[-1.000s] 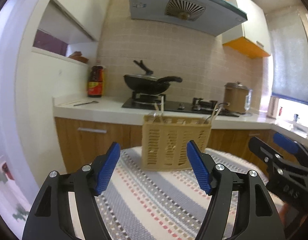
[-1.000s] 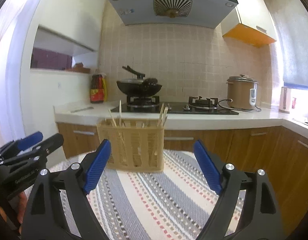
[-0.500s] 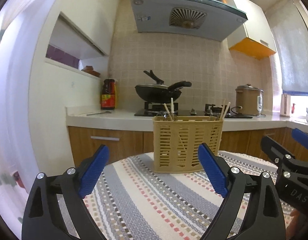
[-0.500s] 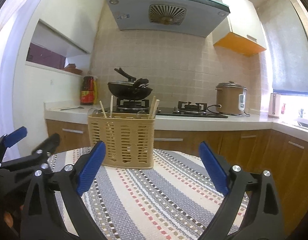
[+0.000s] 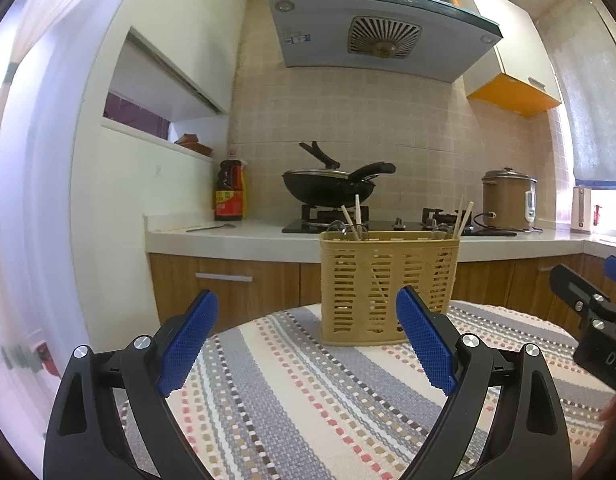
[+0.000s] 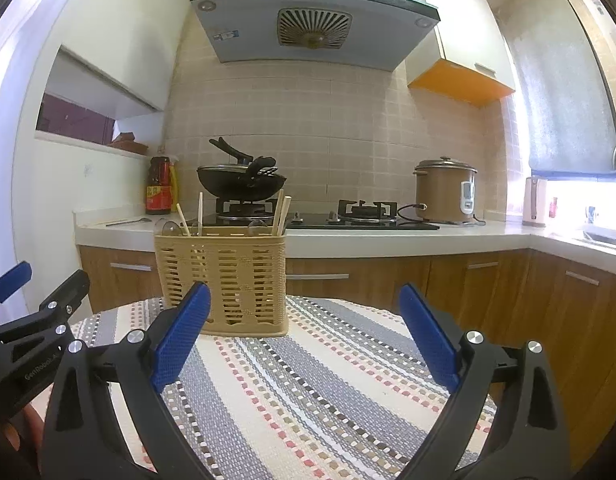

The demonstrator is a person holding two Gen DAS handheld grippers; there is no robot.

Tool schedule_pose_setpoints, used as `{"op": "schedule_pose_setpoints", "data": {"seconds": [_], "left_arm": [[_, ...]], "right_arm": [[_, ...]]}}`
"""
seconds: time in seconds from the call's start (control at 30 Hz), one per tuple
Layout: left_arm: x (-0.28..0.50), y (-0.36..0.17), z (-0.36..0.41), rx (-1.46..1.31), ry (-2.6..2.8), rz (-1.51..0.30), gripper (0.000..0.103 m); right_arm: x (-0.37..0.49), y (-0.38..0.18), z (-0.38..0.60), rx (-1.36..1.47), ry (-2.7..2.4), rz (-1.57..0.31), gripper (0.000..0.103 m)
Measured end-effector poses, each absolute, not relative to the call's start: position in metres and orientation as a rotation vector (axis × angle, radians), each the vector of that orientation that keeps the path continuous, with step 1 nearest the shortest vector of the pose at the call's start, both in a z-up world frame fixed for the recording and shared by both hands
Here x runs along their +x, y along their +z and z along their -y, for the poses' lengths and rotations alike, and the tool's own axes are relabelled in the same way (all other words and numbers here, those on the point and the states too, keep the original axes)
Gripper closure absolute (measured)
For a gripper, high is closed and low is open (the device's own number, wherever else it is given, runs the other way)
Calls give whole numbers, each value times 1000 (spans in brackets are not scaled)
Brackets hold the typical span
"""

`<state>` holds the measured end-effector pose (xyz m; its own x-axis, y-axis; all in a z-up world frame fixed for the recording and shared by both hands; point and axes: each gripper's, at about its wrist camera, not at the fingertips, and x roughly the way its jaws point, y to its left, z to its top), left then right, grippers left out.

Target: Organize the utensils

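Left wrist view: the left gripper [image 5: 306,344] hangs over the striped tablecloth [image 5: 292,400] with its blue pads [image 5: 188,344] spread wide apart and nothing between them. The right wrist view shows the right gripper [image 6: 304,340] in the same stance, jaws wide and bare, above the same cloth. Each tool shows at the edge of the other's frame: the right one at the far right of the left view, the left one at the far left of the right view.

Ahead of both, near the far edge of the table, stands the tan slotted utensil basket [image 5: 387,284], upright on the cloth and clear of either gripper. Wooden chopsticks [image 5: 461,216] lean out of its right end, another pair [image 5: 353,214] out of its left end, and rounded spoon-like ends peek just above the rim.

Beyond the table runs a white kitchen counter [image 5: 236,240] with a black wok [image 5: 327,188] on the stove, a sauce bottle [image 5: 229,192] to its left and a rice cooker [image 5: 507,200] to the right, under a range hood [image 5: 379,36].
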<state>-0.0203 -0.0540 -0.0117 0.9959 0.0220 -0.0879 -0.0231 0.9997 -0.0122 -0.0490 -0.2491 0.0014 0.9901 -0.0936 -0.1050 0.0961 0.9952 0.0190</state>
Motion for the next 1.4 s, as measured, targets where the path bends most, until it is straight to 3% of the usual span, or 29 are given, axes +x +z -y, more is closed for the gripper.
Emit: {"op": "schedule_pose_setpoints", "data": {"seconds": [0.5,1.4], "left_arm": [[-20,-11,55,0,60,-88,8],[-11,-14,51,-13,37,-140,7]], "right_arm": [[-47,1,248,13,-93,-114,8],[-42,-3,246,16,-99,-140,8]]}}
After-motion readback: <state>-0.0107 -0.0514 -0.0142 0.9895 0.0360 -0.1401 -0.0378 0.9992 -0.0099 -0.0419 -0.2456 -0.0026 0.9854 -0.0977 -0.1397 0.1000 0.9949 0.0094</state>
